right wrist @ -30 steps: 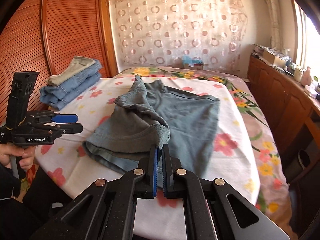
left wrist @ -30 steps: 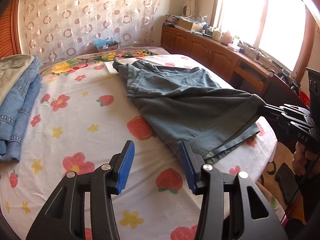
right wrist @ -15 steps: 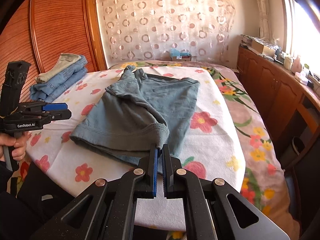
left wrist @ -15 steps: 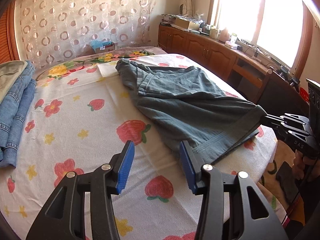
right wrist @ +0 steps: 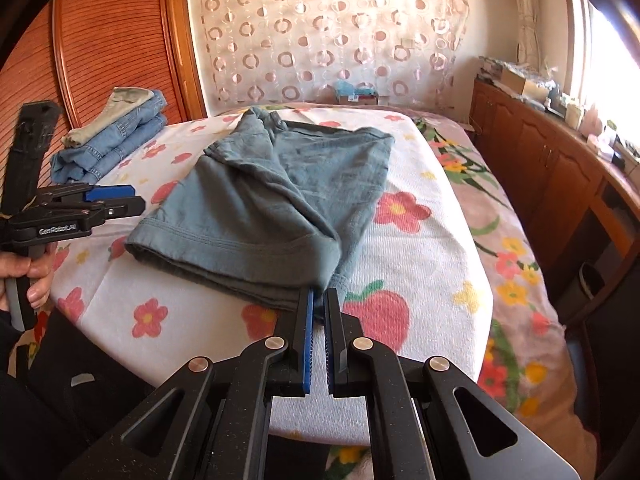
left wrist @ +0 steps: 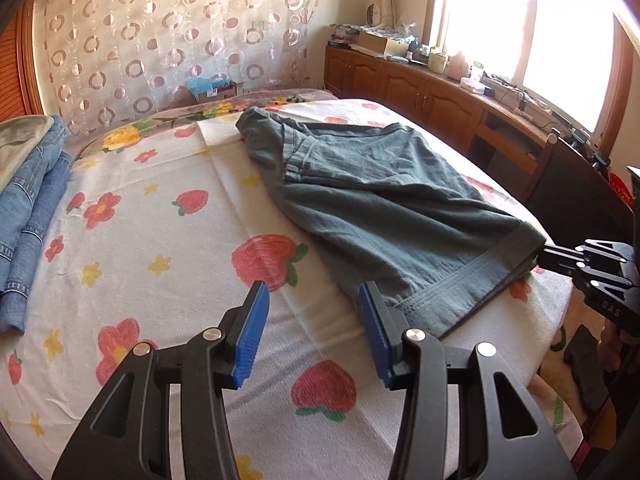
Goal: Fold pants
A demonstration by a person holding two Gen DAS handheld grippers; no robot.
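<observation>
Right tool (right wrist: 318,316) pinches the pants (right wrist: 276,200) hem; left tool (left wrist: 312,312), spread wide, hovers beside them.

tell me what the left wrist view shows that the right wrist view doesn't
Only the left wrist view shows the left gripper head-on, jaws wide open over the bedsheet, and the bright window.

Only the right wrist view shows the right gripper close up, shut on the hem of the green pants, and the wooden sliding door.

Both share the pants, the stack of folded jeans, the circle-patterned curtain and the wooden cabinets.
</observation>
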